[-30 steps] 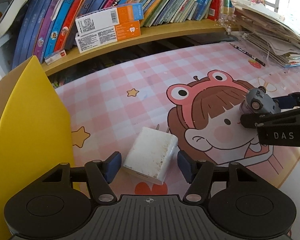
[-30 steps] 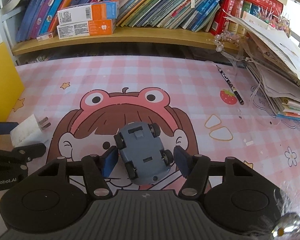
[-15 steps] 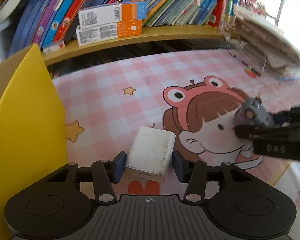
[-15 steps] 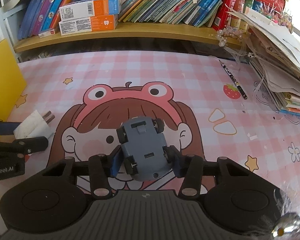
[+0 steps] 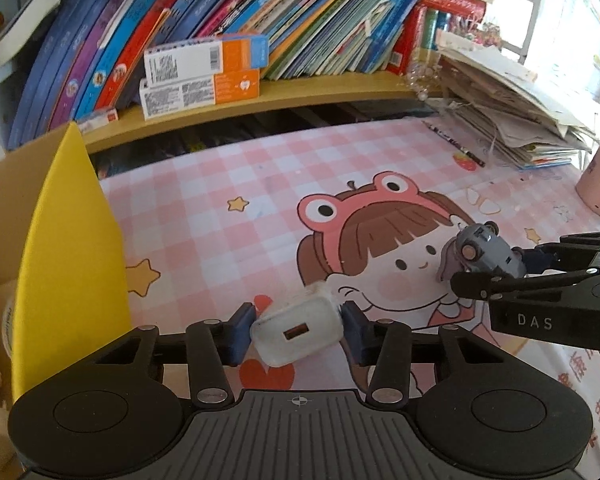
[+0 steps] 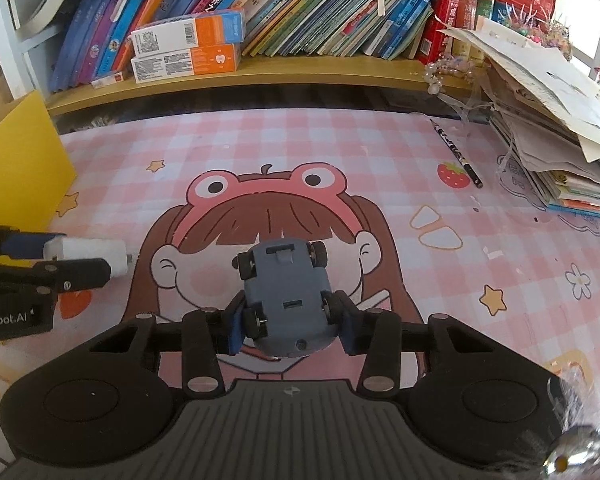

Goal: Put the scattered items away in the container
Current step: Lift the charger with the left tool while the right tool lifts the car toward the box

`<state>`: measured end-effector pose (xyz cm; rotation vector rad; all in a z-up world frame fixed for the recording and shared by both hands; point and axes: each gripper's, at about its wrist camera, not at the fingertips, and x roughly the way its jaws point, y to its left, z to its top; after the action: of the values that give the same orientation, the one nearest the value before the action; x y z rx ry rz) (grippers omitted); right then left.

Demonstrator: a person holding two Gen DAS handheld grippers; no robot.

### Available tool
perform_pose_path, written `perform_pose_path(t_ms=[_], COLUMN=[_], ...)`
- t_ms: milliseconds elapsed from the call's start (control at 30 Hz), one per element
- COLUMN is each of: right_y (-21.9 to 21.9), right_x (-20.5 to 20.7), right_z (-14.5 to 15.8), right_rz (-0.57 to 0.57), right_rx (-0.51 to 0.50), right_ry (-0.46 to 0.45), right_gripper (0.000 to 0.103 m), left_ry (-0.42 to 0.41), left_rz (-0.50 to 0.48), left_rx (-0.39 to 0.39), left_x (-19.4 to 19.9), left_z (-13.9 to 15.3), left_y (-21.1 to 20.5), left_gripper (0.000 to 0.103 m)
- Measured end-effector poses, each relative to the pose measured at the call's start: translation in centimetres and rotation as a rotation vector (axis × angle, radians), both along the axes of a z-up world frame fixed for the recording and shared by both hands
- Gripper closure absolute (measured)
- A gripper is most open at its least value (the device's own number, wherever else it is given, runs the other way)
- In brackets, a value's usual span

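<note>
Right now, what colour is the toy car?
Grey-blue with black wheels; the right wrist view shows it best.

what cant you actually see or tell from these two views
- Inside of the cardboard box: left wrist view, hidden by its yellow flap and the frame edge.
- Charger prongs: left wrist view, face away; blurred in right wrist view.
- Toy car top side: right wrist view shows only its underside.

Pink checked desk mat (image 6: 260, 152) with a frog-hat girl cartoon is spread over the surface. Wooden shelf (image 6: 300, 74) at far edge is packed with leaning books (image 6: 320, 4); two orange-white boxes (image 6: 186, 50) are stacked on it, left of centre. Pencil (image 6: 456, 152) is laid far right, beside a messy paper stack (image 6: 548, 120). Pink cup (image 5: 598, 172) is seen at right edge.
</note>
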<state>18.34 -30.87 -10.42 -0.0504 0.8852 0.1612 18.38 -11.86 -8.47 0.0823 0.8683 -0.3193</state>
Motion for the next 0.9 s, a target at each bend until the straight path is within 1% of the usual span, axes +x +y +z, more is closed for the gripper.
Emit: perform_pose_path(t_ms=[200, 500, 700, 900], right_y=[0.0, 0.4, 0.9, 1.3], right_x=[-1.2, -3.6, -5.5, -7.7], right_z=[0.8, 2.2, 3.6, 5.0], right_rz=[-0.002, -0.003, -0.014, -0.034], right_rx=[0.003, -0.011, -0.024, -0.039], right_ry=[-0.006, -0.022, -0.044, -0.067], right_gripper=[0.062, 0.062, 0.062, 0.062], left_ry=[-0.014, -0.073, -0.103, -0.115], left_rz=[-0.022, -0.059, -0.101, -0.141], left_rx=[-0.021, -0.061, -0.093, -0.124], left_x=[-1.1, -3.5, -5.3, -7.1], left_z=[1.0, 3.7, 5.3, 6.3], left_y=[0.2, 0.9, 1.2, 1.6], left_gripper=[0.059, 0.059, 0.059, 0.059])
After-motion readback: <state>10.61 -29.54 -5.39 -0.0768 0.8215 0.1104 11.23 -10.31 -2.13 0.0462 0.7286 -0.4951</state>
